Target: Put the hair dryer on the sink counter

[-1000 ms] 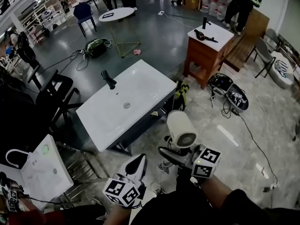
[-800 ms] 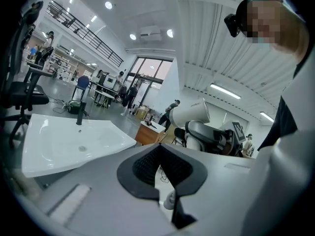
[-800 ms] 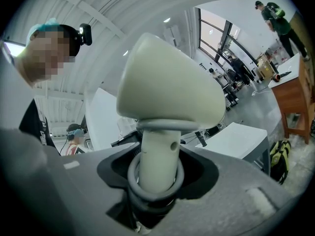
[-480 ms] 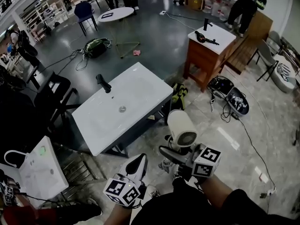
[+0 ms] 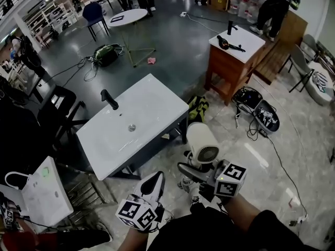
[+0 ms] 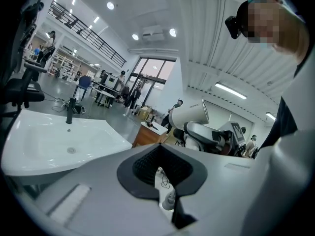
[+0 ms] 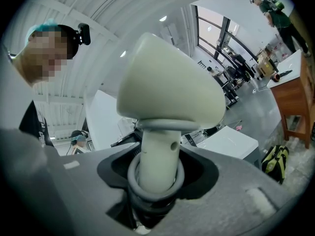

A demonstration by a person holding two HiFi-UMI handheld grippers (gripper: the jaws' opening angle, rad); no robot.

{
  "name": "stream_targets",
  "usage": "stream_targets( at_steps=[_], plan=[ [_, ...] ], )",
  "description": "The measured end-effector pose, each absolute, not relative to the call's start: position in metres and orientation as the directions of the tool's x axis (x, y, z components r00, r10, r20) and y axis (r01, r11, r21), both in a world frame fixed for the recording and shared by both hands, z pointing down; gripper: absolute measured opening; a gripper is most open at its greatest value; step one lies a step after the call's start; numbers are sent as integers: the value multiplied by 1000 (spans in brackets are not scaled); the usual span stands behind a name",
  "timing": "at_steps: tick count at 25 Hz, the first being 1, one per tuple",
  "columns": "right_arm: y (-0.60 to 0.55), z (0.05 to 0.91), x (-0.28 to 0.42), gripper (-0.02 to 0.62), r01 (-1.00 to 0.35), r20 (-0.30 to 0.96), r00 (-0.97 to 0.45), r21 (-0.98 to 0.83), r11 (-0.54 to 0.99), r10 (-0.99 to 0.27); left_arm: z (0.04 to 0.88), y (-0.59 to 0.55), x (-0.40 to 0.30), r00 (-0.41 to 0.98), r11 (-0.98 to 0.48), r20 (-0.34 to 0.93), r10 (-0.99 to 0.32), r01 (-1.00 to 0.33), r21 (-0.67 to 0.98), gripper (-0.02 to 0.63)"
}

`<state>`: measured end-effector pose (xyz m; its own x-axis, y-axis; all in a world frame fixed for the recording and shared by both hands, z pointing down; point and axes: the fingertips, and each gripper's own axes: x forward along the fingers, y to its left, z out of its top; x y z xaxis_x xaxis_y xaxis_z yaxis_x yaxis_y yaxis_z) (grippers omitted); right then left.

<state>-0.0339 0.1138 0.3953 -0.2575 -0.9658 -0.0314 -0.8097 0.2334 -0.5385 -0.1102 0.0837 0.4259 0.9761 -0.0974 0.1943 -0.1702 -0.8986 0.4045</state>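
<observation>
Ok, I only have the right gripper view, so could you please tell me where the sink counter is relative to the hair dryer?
Observer: The head view shows the white sink counter ahead and to the left of the hair dryer, which the right gripper holds over the floor.
Operator: Thank you. What is on the counter?
Observer: A black faucet stands near its far left edge, and there is a drain in the basin.
Operator: And is the left gripper carrying anything?
Observer: No, the left gripper has its jaws together with nothing between them.
</observation>
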Motion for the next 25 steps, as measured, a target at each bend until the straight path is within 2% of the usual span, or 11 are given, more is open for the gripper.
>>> stream_targets(
  at_steps=[11,25],
  plan=[
    [109,397,13,216,-792,-39,-308,-544,278,-951,425,82,-66,968,-893,203,-148,-219,393,3],
    [104,396,41,216,-776,-39,-332,-557,297,-942,419,77,-38,961,-899,218,-172,-244,365,3]
  ],
)
